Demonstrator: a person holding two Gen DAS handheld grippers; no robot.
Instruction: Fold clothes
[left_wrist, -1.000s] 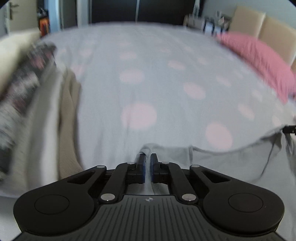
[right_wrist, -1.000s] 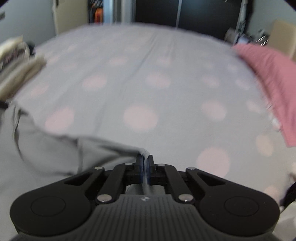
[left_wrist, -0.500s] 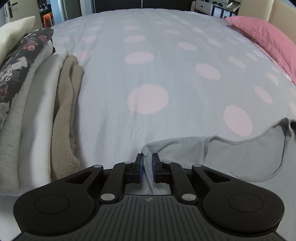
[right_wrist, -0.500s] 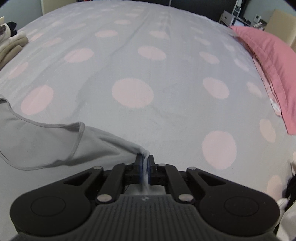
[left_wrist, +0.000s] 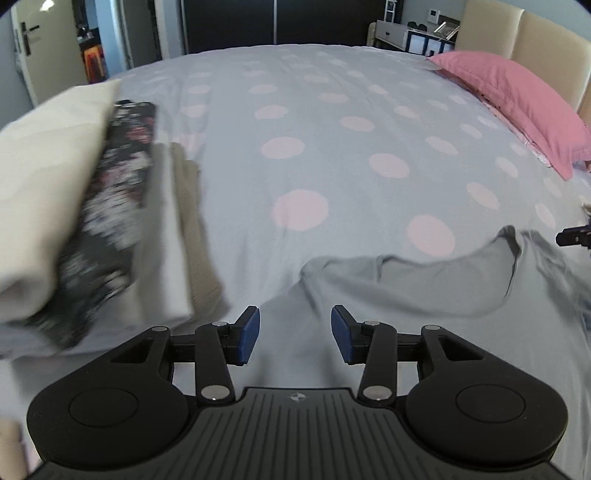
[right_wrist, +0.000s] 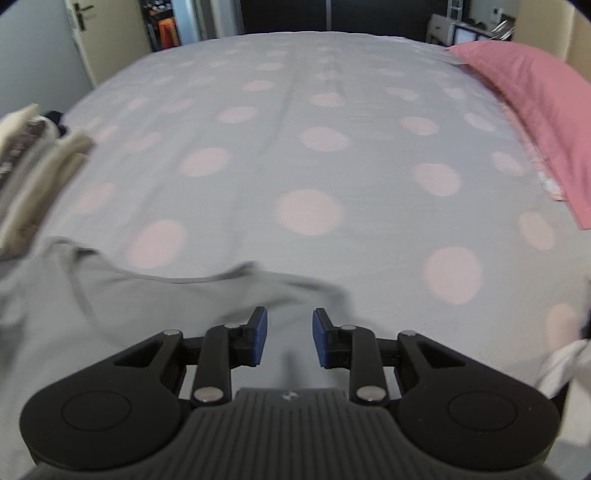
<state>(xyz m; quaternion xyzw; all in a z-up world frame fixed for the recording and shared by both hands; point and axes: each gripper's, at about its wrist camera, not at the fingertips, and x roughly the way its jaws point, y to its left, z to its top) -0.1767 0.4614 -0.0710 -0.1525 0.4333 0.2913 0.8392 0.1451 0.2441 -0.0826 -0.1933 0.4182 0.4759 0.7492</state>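
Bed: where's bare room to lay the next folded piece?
Free: the wide dotted bedspread ahead of the grey shirt, between the folded stack on the left and the pink pillow on the right. Crowded: the near edge under the shirt and the stack's side.

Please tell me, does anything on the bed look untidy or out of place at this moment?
Nothing is spilled or damaged. The grey shirt lies on the bedspread with a rumpled collar edge, not yet smooth. Both the left gripper and right gripper have just been opening and hold nothing. The stack of folded clothes looks neat.
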